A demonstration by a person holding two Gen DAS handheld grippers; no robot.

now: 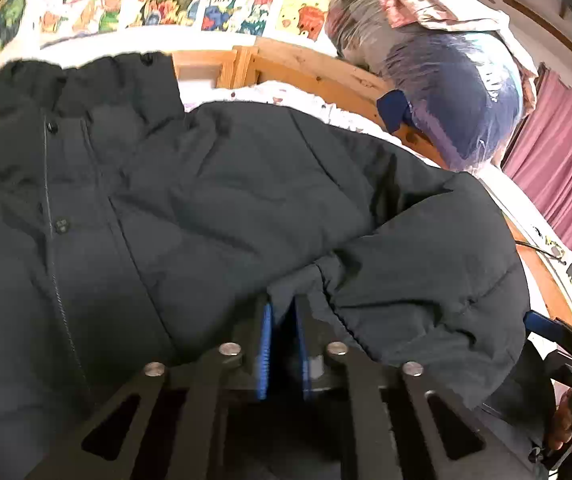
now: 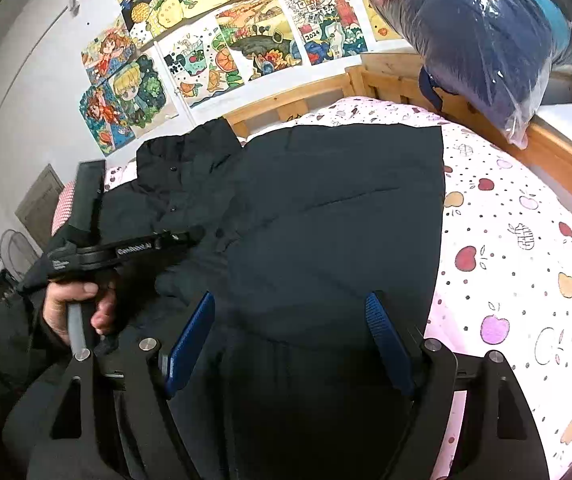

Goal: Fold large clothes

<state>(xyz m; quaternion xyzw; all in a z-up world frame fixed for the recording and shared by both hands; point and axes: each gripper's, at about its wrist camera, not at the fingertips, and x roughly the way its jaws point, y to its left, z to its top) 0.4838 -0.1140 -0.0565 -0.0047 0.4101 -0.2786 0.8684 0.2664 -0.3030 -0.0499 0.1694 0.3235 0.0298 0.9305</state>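
The bed had a light wooden frame and a pink sheet printed with apples and dots. A dark padded jacket lay spread across the sheet, its collar toward the far left and bare sheet showing to its right.

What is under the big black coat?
The black coat lies on a bed sheet printed with apples. Anything hidden beneath the coat cannot be seen.

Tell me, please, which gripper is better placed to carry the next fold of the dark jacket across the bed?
Probably the left. The left gripper is shut on a bunched sleeve cuff of the jacket, ready to draw it across. The right gripper hangs open above the jacket, gripping nothing.
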